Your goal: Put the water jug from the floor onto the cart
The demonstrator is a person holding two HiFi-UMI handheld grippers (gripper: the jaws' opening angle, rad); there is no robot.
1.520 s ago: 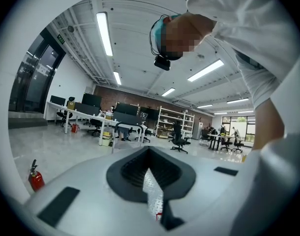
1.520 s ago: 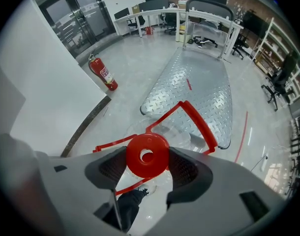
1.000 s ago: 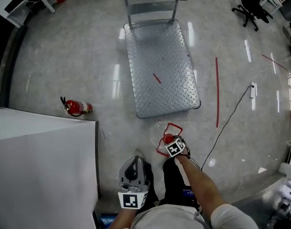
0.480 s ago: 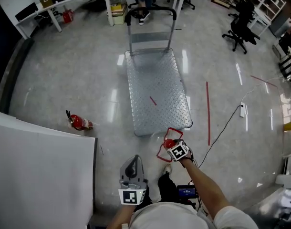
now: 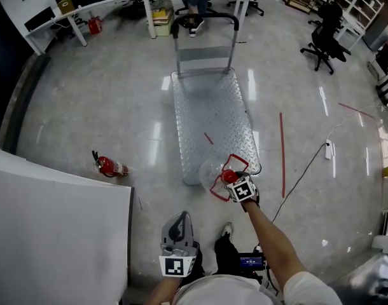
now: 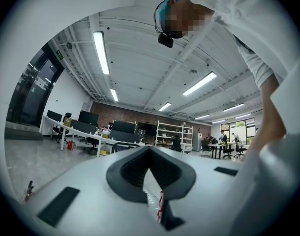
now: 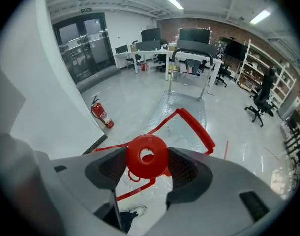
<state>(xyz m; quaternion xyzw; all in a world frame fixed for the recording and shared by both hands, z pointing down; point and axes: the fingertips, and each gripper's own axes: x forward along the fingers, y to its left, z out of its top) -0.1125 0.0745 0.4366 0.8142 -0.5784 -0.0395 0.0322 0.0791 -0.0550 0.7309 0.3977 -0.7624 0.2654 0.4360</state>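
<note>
The water jug [image 5: 210, 170] is clear, with a red cap [image 5: 227, 176] and a red carrying frame. It hangs over the near edge of the steel diamond-plate cart [image 5: 210, 116]. My right gripper [image 5: 235, 184] is shut on the jug's cap. In the right gripper view the red cap [image 7: 156, 150] sits squeezed between the two pads of the right gripper [image 7: 147, 162], the red frame [image 7: 196, 127] juts ahead, and the cart [image 7: 187, 107] lies beyond. My left gripper [image 5: 177, 229] is held close to my body, shut and empty. In its own view the left gripper [image 6: 149, 154] points up toward the ceiling.
A red fire extinguisher [image 5: 110, 166] lies on the floor left of the cart, beside a white panel [image 5: 54, 234]. The cart's push handle [image 5: 204, 19] is at its far end. A red tape line [image 5: 282, 154], a cable with a power strip [image 5: 329, 149] and an office chair [image 5: 324, 40] are to the right.
The right gripper has carried the jug forward from the floor in front of the cart to over the cart's near edge. The left gripper stayed by my body.
</note>
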